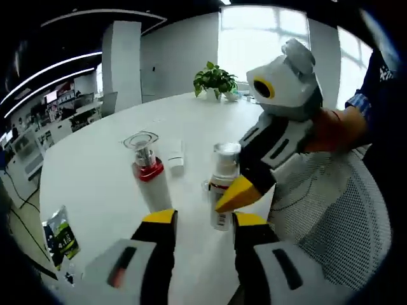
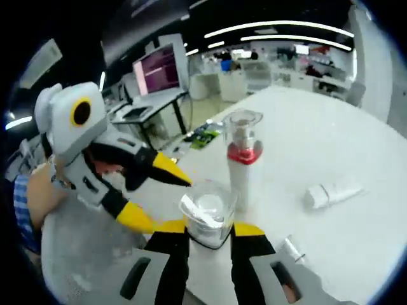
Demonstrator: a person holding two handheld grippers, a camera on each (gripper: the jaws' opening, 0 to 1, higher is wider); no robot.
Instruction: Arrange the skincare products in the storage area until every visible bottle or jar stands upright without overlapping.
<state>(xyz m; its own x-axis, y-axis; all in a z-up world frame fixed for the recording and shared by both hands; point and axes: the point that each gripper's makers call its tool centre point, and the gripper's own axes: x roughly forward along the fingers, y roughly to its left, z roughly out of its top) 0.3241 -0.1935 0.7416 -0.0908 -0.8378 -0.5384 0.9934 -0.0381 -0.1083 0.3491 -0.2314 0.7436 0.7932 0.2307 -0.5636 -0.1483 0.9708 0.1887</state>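
Note:
A white bottle with a clear cap [image 1: 224, 166] stands upright near the table's edge, and my right gripper [image 1: 232, 190] is shut on it from the right. In the right gripper view its clear cap [image 2: 206, 213] sits clamped between my own yellow-tipped jaws [image 2: 208, 227]. My left gripper [image 1: 203, 218] is open just short of that bottle, with nothing between its fingers; in the right gripper view the left gripper [image 2: 156, 194] gapes beside the cap. A second white bottle with a red collar and clear cap [image 1: 148, 170] [image 2: 241, 159] stands upright close by. A white tube [image 2: 332, 192] [image 1: 175, 155] lies flat beyond it.
The round white table [image 1: 95, 171] carries a green sachet [image 1: 60, 235] near its edge and a potted plant [image 1: 215, 79] at the far side. A white mesh chair [image 1: 331, 210] stands against the table beside the held bottle. A small clear piece [image 2: 292, 248] lies by my right jaw.

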